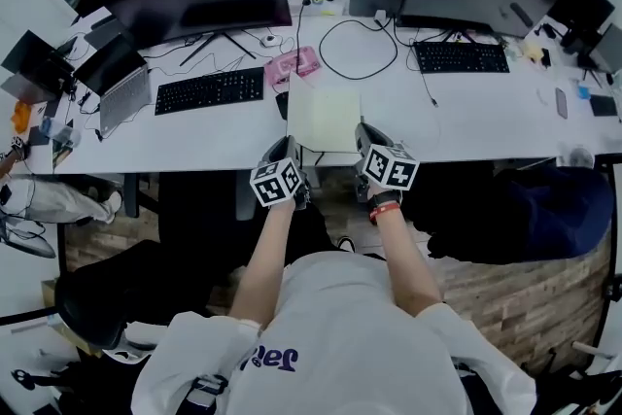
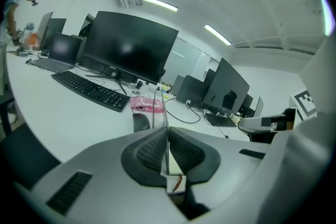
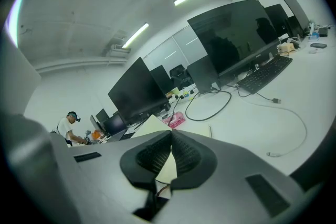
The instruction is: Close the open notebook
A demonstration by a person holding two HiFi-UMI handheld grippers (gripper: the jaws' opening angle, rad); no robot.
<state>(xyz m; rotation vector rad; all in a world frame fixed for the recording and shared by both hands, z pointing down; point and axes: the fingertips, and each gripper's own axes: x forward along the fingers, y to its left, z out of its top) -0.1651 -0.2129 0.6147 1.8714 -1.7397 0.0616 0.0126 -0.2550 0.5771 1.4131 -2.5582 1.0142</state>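
Forearms (image 1: 260,258) outstretched; left claw (image 1: 289,147), right claw (image 1: 366,133) each clamped on notebook (image 1: 324,117) edge.

Cream notebook (image 1: 324,119) lies at the desk's (image 1: 466,121) near edge, one leaf lifted upright.

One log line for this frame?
left gripper: shut on notebook sheet | right gripper: shut on notebook sheet | notebook: near edge of desk, not yet closed
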